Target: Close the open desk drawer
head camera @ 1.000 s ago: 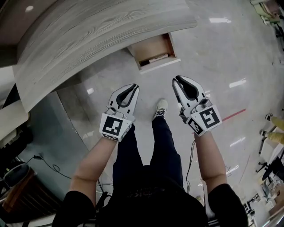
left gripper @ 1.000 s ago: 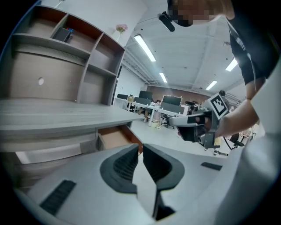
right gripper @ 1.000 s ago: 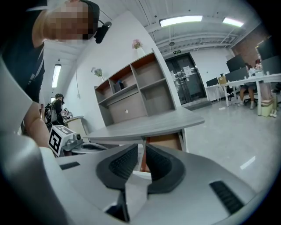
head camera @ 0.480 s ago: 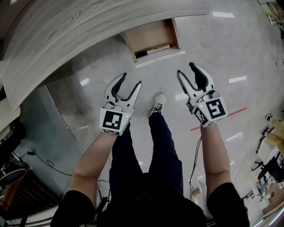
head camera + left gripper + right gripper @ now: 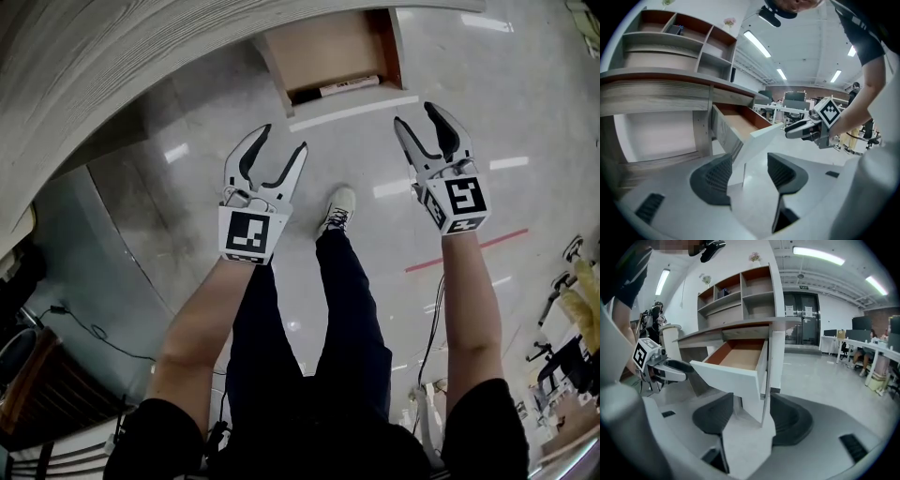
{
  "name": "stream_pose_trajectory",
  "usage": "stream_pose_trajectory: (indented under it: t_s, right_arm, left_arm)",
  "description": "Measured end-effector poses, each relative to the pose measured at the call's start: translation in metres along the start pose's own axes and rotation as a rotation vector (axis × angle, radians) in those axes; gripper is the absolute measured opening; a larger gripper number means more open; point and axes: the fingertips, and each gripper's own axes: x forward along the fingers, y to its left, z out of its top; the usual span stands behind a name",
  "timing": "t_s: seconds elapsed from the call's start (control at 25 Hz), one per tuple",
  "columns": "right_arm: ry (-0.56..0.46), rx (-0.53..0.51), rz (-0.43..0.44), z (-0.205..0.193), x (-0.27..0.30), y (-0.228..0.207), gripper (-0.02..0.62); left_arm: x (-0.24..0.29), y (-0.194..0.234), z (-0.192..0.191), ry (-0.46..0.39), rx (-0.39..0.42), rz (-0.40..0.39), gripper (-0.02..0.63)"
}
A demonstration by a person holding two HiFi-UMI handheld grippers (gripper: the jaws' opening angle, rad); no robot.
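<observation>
Head view: desk drawer stands pulled out from under the grey wood-grain desk, white front toward the person. This view alone shows a marker pen lying along the inside of the front panel. Left gripper and right gripper are short of the drawer front, apart from it, one to each side of the person's shoe. Left gripper view: jaws opening, already wide, nothing between the pads; the drawer's front corner lies beyond them. Right gripper view: jaws likewise opening and wide, empty, drawer front ahead. Only the gripper views show the shelf unit on the desk; only the right one shows the glass doors behind.
</observation>
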Motion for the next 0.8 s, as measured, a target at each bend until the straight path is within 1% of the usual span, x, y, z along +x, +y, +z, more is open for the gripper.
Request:
stream_pose_trajectory:
  t_s: [0.16, 0.4, 0.6, 0.72, 0.8]
  right_arm:
    - [0.008, -0.025, 0.006, -0.006, 0.017, -0.006, 0.247]
    - [0.025, -0.104, 0.009, -0.012, 0.035, -0.007, 0.246]
    - [0.004, -0.096, 0.01, -0.003, 0.044, -0.005, 0.238]
    - [-0.018, -0.095, 0.003, 0.005, 0.047, -0.002, 0.185]
    - [-0.018, -0.097, -0.006, 0.007, 0.048, 0.0, 0.17]
  left_arm:
    - [0.013, 0.005, -0.005, -0.009, -0.003, 0.007, 0.23]
    - [0.026, 0.01, -0.009, -0.018, -0.002, 0.005, 0.23]
    - [0.03, 0.019, -0.005, -0.032, -0.013, 0.02, 0.229]
    - [0.031, 0.026, 0.0, -0.052, -0.02, 0.037, 0.229]
    - [0.031, 0.029, 0.0, -0.04, -0.022, 0.043, 0.229]
